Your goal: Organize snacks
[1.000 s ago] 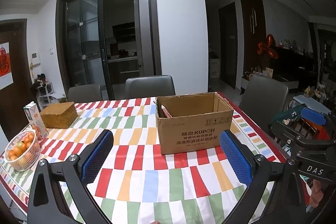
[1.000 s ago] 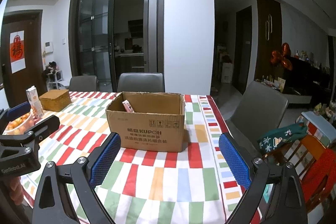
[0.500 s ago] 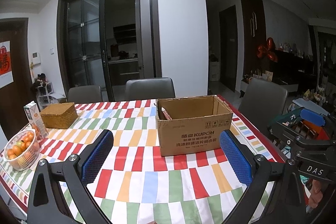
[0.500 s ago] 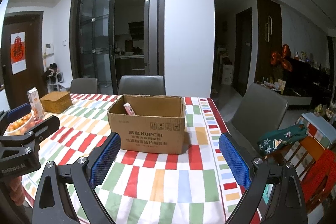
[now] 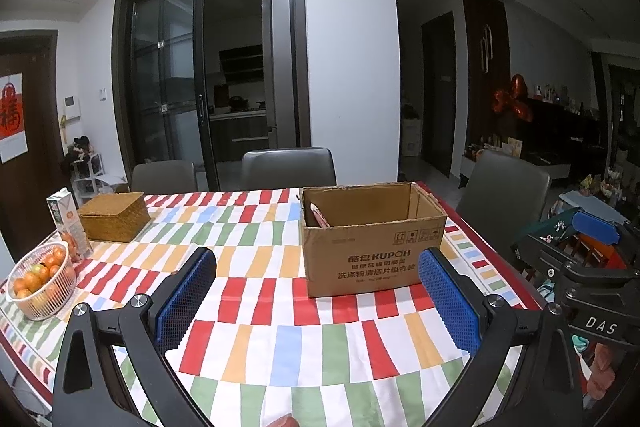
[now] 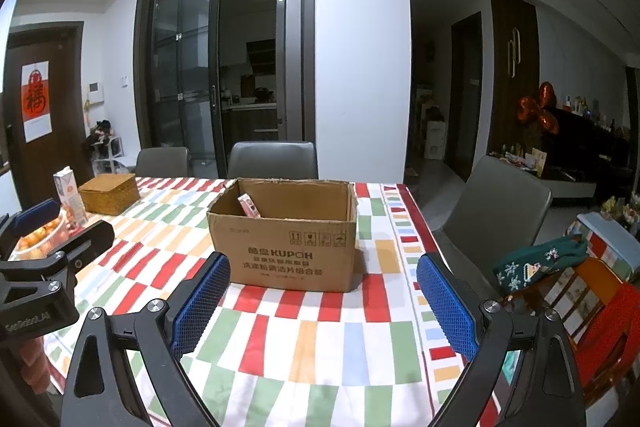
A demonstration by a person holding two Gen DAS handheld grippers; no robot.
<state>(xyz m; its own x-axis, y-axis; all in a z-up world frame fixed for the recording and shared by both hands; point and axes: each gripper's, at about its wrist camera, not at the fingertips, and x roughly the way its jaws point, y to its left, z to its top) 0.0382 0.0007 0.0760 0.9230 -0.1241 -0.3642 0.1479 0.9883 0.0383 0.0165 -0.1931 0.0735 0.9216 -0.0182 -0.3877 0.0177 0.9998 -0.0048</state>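
Spanning the lower frame of the left wrist view, the left gripper (image 5: 317,301) has its blue-padded fingers (image 5: 186,301) spread wide apart, holding nothing and touching nothing, poised above the chequered tablecloth (image 5: 256,343); the right gripper (image 6: 322,303) occupies the lower frame of its own view in the same condition, fingers (image 6: 447,309) wide apart, empty, clear of the cloth; each gripper also shows at the outer edge of the other's view

The cardboard box (image 5: 374,245) stands open-topped at centre frame, right of centre in the left view, resting on the tablecloth beyond both sets of fingers and not touched by either; inside, one pink snack packet (image 6: 249,205) leans upright against the box's left wall; the rest of the interior is hidden by the front wall

At middle left of the left view a lidded woven basket (image 5: 114,215) sits closed, contents unseen; a drink carton (image 5: 67,225) stands upright just beside it; a white mesh bowl (image 5: 40,283) at the left edge holds orange fruit (image 5: 34,275)
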